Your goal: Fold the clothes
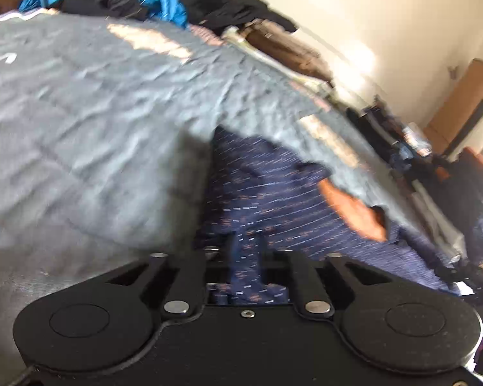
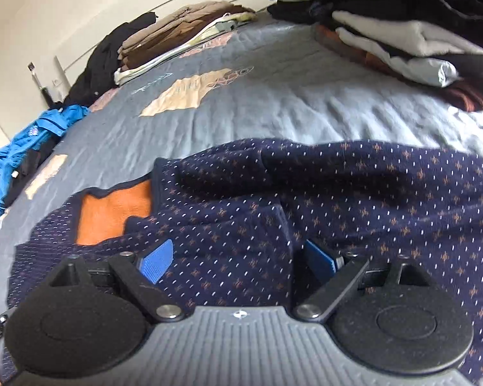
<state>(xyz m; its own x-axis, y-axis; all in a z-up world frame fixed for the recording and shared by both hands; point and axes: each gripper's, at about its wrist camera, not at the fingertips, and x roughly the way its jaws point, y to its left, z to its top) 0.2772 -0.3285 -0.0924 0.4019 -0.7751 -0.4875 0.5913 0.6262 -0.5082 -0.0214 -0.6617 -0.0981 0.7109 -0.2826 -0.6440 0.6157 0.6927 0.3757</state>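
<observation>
Your left gripper (image 1: 246,257) pinches a fold of the sweater (image 2: 338,199) on the bed (image 2: 273,103); your right gripper (image 2: 238,257) gapes wide over it, holding nothing.

One navy patterned garment (image 2: 338,193) is seen spread on the one grey quilt (image 2: 273,103), with one orange patch (image 2: 112,212) counted at its neck. Relative to that garment, one blue garment (image 2: 25,151) is found far to the left, one black garment (image 2: 103,61) beyond it, and one brown folded pile (image 2: 177,29) at the far edge. Two stacks of folded clothes (image 2: 402,32) are counted to the far right. Two grippers are present: the left gripper (image 1: 246,251) and the right gripper (image 2: 238,257).
</observation>
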